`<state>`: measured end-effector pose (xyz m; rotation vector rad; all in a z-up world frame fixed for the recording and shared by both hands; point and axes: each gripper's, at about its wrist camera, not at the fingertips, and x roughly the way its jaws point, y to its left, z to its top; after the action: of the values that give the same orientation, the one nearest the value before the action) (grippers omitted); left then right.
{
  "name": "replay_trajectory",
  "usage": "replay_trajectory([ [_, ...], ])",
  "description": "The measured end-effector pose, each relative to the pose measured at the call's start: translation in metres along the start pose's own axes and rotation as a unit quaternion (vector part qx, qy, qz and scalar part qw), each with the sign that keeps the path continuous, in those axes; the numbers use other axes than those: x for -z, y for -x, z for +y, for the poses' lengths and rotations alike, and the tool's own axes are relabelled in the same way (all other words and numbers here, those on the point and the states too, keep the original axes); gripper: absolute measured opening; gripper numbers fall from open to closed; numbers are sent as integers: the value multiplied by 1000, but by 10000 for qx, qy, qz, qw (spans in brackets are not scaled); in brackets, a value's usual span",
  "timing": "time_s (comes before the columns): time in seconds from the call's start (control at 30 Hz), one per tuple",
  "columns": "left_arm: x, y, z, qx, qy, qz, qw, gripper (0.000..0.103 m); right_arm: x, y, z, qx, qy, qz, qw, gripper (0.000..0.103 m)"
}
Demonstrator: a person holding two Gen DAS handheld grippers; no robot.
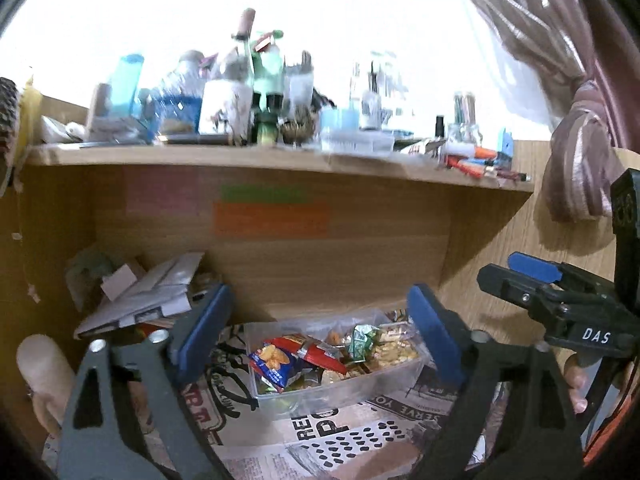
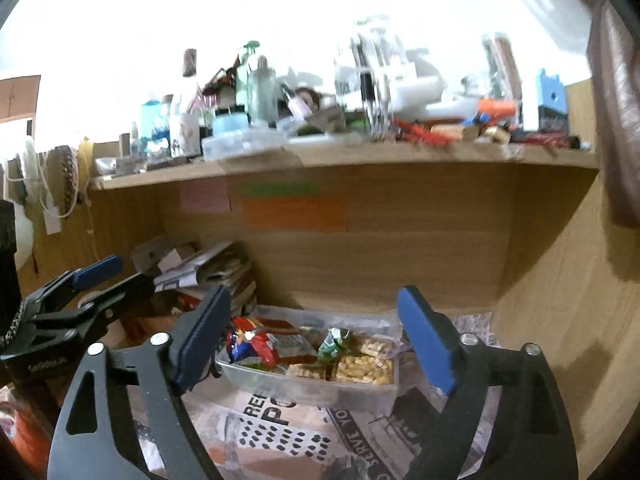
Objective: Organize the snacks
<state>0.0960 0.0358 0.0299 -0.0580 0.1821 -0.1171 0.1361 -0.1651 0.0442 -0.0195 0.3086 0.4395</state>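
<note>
A clear plastic container (image 1: 396, 380) (image 2: 360, 394) sits on newspaper inside a wooden shelf bay. It holds snacks: a blue packet (image 1: 272, 364), a red packet (image 1: 316, 354) (image 2: 260, 344), a green wrapper (image 1: 362, 338) (image 2: 334, 340) and yellow crackers (image 1: 396, 352) (image 2: 364, 368). My left gripper (image 1: 320, 330) hangs open in front of the container, nothing between its blue pads. My right gripper (image 2: 316, 336) is open too, empty, back from the container. Each gripper shows in the other's view: the right gripper (image 1: 532, 276) at the right edge, the left gripper (image 2: 96, 276) at the left.
The newspaper (image 1: 352, 436) (image 2: 280, 436) lines the shelf floor. Papers and cardboard (image 1: 148, 296) (image 2: 208, 268) are piled at the bay's left. The upper shelf board (image 1: 256, 156) (image 2: 360, 156) is crowded with bottles, jars and pens. A curtain (image 1: 576, 152) hangs at right.
</note>
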Motion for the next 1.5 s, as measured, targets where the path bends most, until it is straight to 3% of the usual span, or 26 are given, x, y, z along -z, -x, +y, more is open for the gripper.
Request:
replay_trajectory([
  [0.13,0,11,-2,-35,-24,-91,9999,100,2,12,7,58,17,-101,9999,94],
  [0.2,0,17,-2,-27,-8,-113,9999,101,4,17,9,144,-4,-199,9997,103],
  [0.63,2,35,-6,-121,-6,-181,9998,103,9,28,21,288,118,-259,9992,103],
  [1.5,6,25,-5,-161,103,-74,9998,103,13,24,20,283,66,-178,9994,103],
])
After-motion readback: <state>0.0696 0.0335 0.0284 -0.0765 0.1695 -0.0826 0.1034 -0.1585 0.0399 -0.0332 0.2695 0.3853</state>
